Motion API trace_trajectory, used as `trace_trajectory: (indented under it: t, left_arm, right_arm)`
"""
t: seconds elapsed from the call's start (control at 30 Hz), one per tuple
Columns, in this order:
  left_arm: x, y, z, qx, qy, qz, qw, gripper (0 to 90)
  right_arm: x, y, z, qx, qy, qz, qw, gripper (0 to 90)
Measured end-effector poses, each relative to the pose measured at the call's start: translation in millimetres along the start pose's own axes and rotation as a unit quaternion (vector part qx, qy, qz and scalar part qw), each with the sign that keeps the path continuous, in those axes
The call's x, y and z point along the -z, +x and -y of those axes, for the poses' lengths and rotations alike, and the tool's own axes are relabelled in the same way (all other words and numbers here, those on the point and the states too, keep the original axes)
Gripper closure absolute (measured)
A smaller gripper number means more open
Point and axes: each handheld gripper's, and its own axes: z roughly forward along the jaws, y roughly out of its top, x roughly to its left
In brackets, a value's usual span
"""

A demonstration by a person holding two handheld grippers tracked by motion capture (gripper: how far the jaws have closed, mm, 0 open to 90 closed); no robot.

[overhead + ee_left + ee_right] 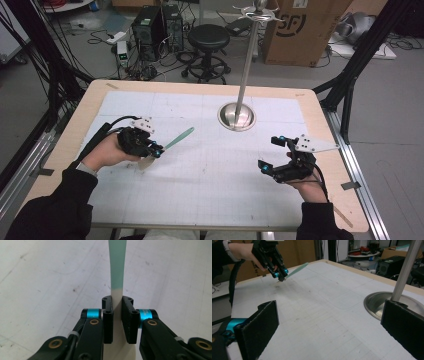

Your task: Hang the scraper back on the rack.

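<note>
Two tongs at work, one thing in hand. Left tongs pinch a spatula, a thin flat tool with a white end and a mint-green end. The grip sits on the white part, so the green end sticks out free, pointing up and right toward the stand. The spatula looks clear of the table, with a faint shadow under it, so I judge it is being carried, not laid down. Holding it near one end leaves most of the length free, probably to hang or set it somewhere.

Stand base is a steel dish at mid-table, well apart from the spatula; hooks sit at the pole's top, so that is a likely target, though it's a guess.

Right tongs are spread wide with nothing between them, resting low at the table's right, likely just waiting.

View differences: left gripper view gives the grip itself, pads pressed flat on both faces of the white section, colour change just past the tips. High view cannot show that contact. Right gripper view shows the spatula side-on and tilted above the table, plus the base near its own right jaw. High view alone gives the whole layout and spacing.
</note>
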Motion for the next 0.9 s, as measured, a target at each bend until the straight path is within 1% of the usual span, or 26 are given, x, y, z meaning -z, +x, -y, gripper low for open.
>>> trace_trajectory:
  t: [0.07,0.13,0.2,0.27,0.3,0.37,0.43,0.6,0.7,0.8,0.83,0.87,0.9]
  left_arm:
    - [0.2,-0.3,-2.1,0.012,-0.02,-0.008,0.9997,80.5]
    - [0.8,0.1,-3.5,0.021,-0.041,-0.008,0.9989,80.5]
    - [1.3,0.8,-5.5,0.034,-0.062,-0.015,0.9974,80.5]
    - [1.7,1.3,-7.4,0.045,-0.078,-0.023,0.9957,80.5]
    - [1.5,1.0,-8.4,0.048,-0.086,-0.029,0.9947,80.4]
    - [1.3,0.2,-10.7,0.05,-0.094,-0.039,0.9935,80.4]
    - [1.2,-1.7,-14.0,0.048,-0.105,-0.047,0.9922,80.4]
    - [3.0,-3.0,-24.7,0.052,-0.149,-0.056,0.9858,80.4]
    - [3.9,-4.4,-32.1,0.05,-0.166,-0.069,0.9824,80.4]
    - [5.3,-3.3,-39.5,0.056,-0.187,-0.086,0.977,80.4]
    - [6.1,-1.8,-41.4,0.057,-0.191,-0.089,0.9759,80.4]
    - [7.0,-0.6,-43.2,0.061,-0.194,-0.087,0.9751,80.4]
    - [8.3,0.8,-45.4,0.058,-0.196,-0.089,0.9748,80.3]
  right_arm:
    - [0.0,-0.2,0.1,0.0,0.001,0.001,1.0,0.6]
    - [0.0,-0.1,0.1,-0.002,0.002,0.0,1.0,0.6]
    - [0.2,-0.3,0.1,0.0,0.001,0.0,1.0,0.6]
    - [0.4,-0.8,0.0,0.002,-0.002,0.002,1.0,0.6]
    - [0.7,-0.8,0.0,0.001,-0.001,0.002,1.0,0.6]
    - [0.8,-1.0,0.1,0.001,-0.001,0.002,1.0,0.6]
    - [0.6,-0.8,0.0,0.0,-0.001,0.002,1.0,0.6]
    - [0.0,-0.2,0.1,-0.002,0.0,0.0,1.0,0.6]
    - [-0.4,-0.2,0.0,0.0,0.0,0.0,1.0,0.6]
    - [-0.1,-0.1,0.0,-0.002,0.0,0.0,1.0,0.6]
    - [-0.1,-0.2,-0.1,-0.001,-0.002,0.0,1.0,0.6]
    - [0.0,-0.2,-0.1,-0.001,-0.002,0.0,1.0,0.6]
    - [0.0,-0.2,-0.1,-0.001,-0.002,-0.001,1.0,0.6]
